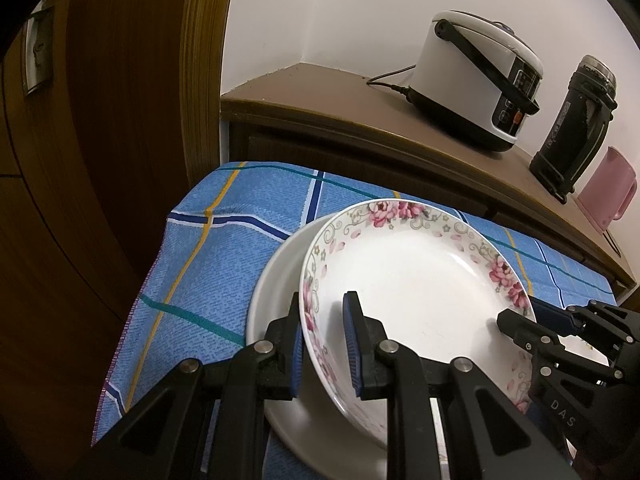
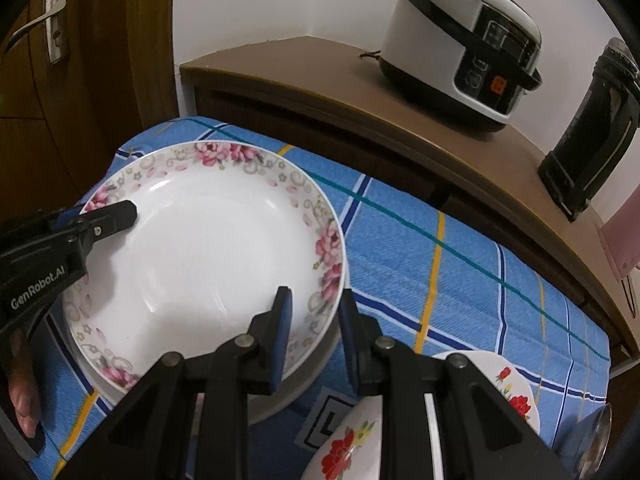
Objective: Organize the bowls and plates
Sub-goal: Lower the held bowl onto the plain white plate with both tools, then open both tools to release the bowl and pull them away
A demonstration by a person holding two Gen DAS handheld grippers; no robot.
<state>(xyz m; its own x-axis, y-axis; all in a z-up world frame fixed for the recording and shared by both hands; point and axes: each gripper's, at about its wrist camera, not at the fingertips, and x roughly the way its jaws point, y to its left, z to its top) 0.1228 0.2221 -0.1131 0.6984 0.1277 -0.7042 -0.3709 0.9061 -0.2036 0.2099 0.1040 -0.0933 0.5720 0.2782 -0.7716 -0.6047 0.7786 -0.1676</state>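
Note:
A white plate with a pink flower rim (image 1: 416,280) is held from both sides. My left gripper (image 1: 324,304) is shut on its left rim, one pad inside the dish and one outside. My right gripper (image 2: 315,296) is shut on the opposite rim of the same flowered plate (image 2: 208,248). Each gripper also shows in the other's view: the right gripper (image 1: 528,316) and the left gripper (image 2: 100,212). Directly under it lies a plain white plate (image 1: 276,280), whose edge (image 2: 316,364) peeks out below. I cannot tell whether the two plates touch.
A blue checked cloth (image 1: 224,240) covers the table. Two bowls with red flowers (image 2: 348,448) (image 2: 516,392) and a metal spoon (image 2: 600,440) lie near the right gripper. Behind, a wooden counter (image 1: 320,96) carries a rice cooker (image 1: 476,76), a black flask (image 1: 572,128) and a pink jug (image 1: 608,192). A wooden door (image 1: 100,120) stands left.

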